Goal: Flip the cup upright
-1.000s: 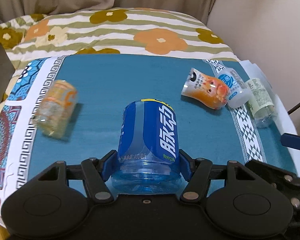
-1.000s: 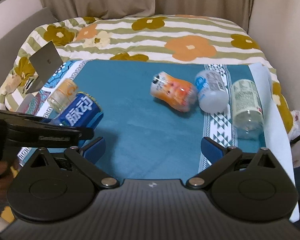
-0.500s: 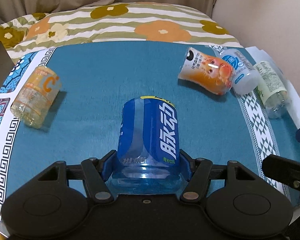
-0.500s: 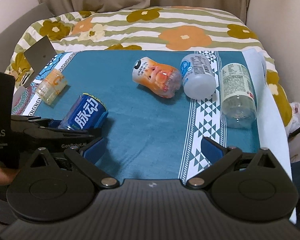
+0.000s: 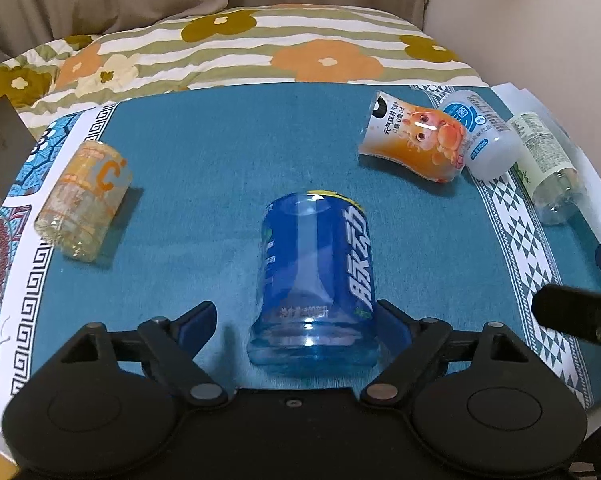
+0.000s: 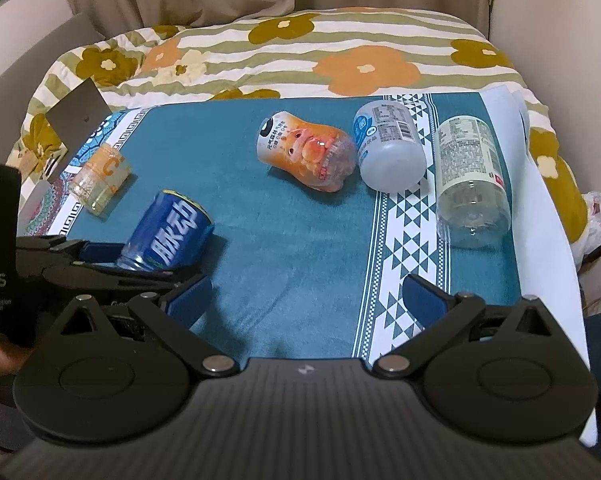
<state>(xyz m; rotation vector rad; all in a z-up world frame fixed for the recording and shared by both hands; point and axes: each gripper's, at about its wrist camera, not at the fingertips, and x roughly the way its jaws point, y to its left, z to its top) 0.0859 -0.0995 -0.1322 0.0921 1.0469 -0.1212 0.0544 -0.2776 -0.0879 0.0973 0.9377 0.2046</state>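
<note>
A blue cup (image 5: 316,280) with white characters lies on its side on the teal mat (image 5: 220,152), its clear base toward me. My left gripper (image 5: 296,320) is open around the base; the right finger is close to the cup, the left finger stands apart from it. The right wrist view shows the same cup (image 6: 168,232) with the left gripper (image 6: 140,264) at it. My right gripper (image 6: 306,296) is open and empty above the mat, to the right of the blue cup.
An orange-labelled clear cup (image 5: 84,200) lies at the mat's left edge. An orange cartoon cup (image 5: 416,140), a white bottle (image 5: 480,136) and a clear bottle (image 5: 548,164) lie at the right. A flowered blanket (image 5: 300,48) is behind.
My left gripper has opened: its jaws were shut on the blue cup's base and now stand apart, with the cup lying on the mat. The right gripper has moved slightly.
</note>
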